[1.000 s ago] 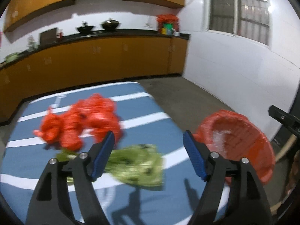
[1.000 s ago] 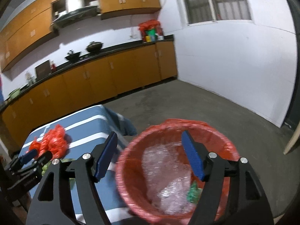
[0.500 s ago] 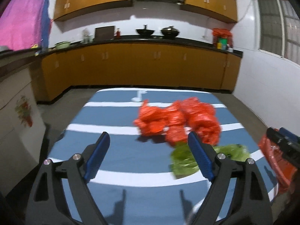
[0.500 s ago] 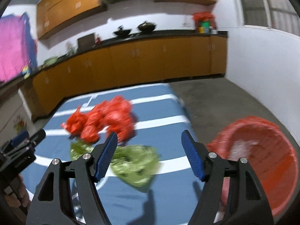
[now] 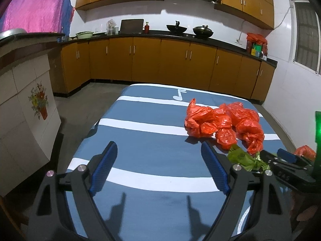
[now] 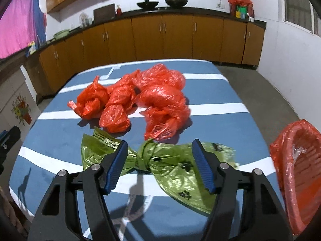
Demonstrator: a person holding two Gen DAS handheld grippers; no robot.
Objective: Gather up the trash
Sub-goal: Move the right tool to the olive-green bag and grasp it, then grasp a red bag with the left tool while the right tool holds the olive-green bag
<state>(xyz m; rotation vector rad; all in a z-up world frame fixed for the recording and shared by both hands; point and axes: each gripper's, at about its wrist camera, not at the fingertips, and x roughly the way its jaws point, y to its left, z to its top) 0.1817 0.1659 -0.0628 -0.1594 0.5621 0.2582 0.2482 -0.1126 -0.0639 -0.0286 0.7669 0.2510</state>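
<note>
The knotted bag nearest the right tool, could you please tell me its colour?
The knotted bag is translucent green with small black prints, clearest in the right wrist view.

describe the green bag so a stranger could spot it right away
Find the blue table with white stripes; near its front edge, just ahead of the right gripper, lies the green bag. It is the only green one, knotted in the middle, beside a pile of red bags.

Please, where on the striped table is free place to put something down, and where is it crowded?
The striped table is bare left of the red bags and toward the far edge. The right side is crowded: red bags, then the green bag in front, near the bin.
</note>
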